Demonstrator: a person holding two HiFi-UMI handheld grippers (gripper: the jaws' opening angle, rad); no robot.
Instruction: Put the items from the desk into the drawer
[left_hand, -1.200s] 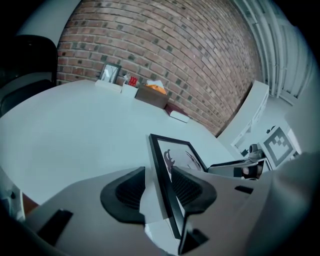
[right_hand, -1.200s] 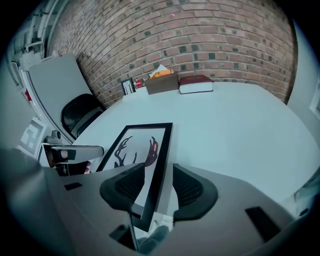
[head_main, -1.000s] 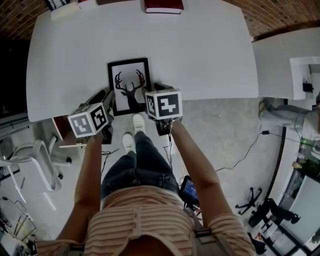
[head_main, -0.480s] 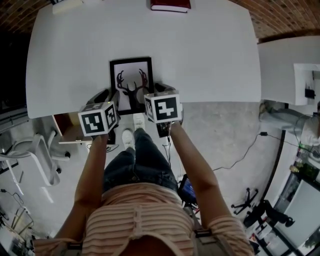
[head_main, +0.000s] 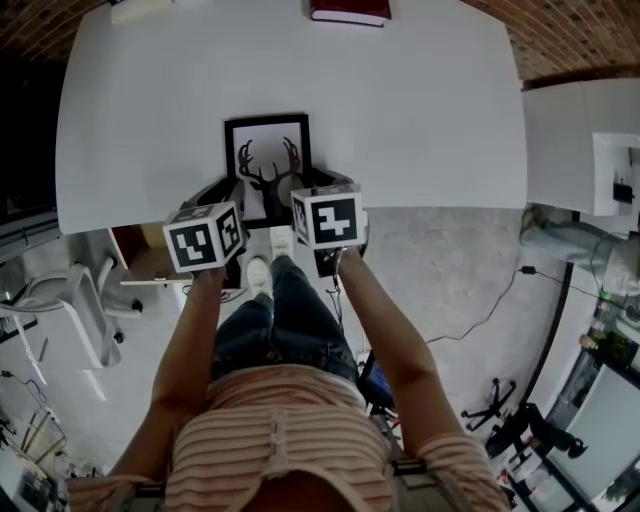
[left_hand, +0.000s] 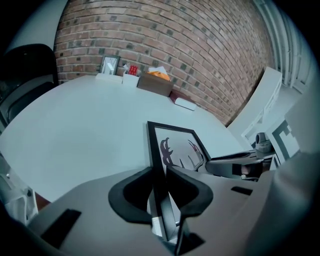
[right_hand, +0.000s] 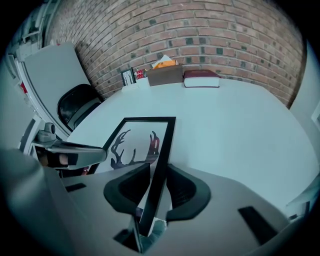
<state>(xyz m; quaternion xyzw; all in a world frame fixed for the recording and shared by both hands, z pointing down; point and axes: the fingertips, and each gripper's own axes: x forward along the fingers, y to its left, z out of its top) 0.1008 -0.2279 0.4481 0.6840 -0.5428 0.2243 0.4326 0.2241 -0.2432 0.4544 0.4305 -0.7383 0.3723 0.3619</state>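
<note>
Framed deer picture (head_main: 267, 165) is at the 6 o'clock edge of the white desk (head_main: 420, 110), and you pinch it from both sides. Your left gripper (left_hand: 160, 194) clamps its black rim at 7 o'clock and your right gripper (right_hand: 156, 192) clamps it at 5 o'clock. A red book (head_main: 349, 11) sits at the desk's 12 o'clock edge.

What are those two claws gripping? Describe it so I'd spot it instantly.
Start at the big white desk. At its near edge, the left gripper and right gripper each clamp a side of a black picture frame. It alone shows a stag's-head silhouette; the dark red book lies far behind.
</note>
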